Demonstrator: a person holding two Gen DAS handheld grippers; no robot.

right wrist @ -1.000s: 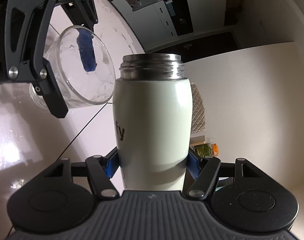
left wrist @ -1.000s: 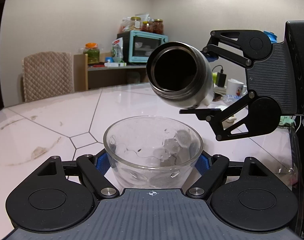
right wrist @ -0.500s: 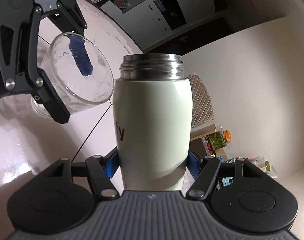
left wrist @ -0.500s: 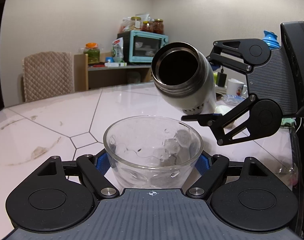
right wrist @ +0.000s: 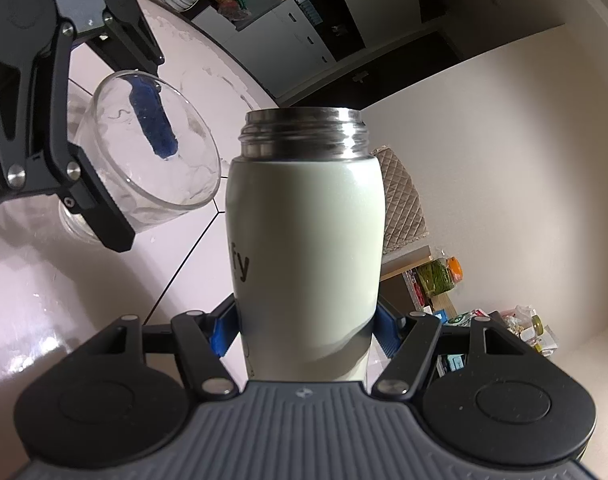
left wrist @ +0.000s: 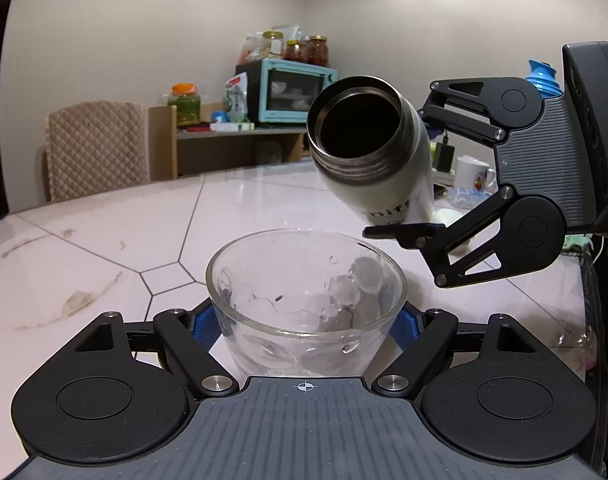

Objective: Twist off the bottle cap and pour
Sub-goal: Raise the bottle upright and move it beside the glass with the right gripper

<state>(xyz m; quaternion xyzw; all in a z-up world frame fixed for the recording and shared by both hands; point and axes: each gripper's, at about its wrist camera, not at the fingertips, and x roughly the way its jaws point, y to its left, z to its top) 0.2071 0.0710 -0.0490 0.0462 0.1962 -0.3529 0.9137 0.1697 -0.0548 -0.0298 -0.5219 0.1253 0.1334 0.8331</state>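
My left gripper point(left wrist: 306, 324) is shut on a clear glass cup point(left wrist: 306, 300) that stands on the white marble table point(left wrist: 104, 248). My right gripper point(right wrist: 304, 332) is shut on a pale green steel bottle point(right wrist: 308, 248) with no cap on its threaded mouth. In the left wrist view the bottle point(left wrist: 380, 160) hangs tilted above and behind the cup, up to the right, its dark open mouth toward the cup. The right gripper point(left wrist: 420, 176) holds its lower body. In the right wrist view the cup point(right wrist: 152, 160) sits to the upper left, in the left gripper point(right wrist: 116, 152). I see no cap.
A quilted chair point(left wrist: 96, 144) stands behind the table. A shelf carries a teal toaster oven point(left wrist: 288, 92) and jars. A white mug point(left wrist: 472, 172) and clutter sit at the table's far right. Cabinets point(right wrist: 304, 24) show in the right wrist view.
The bottle has tipped back up and drawn away to the right of the cup. The cup and left gripper have not moved.
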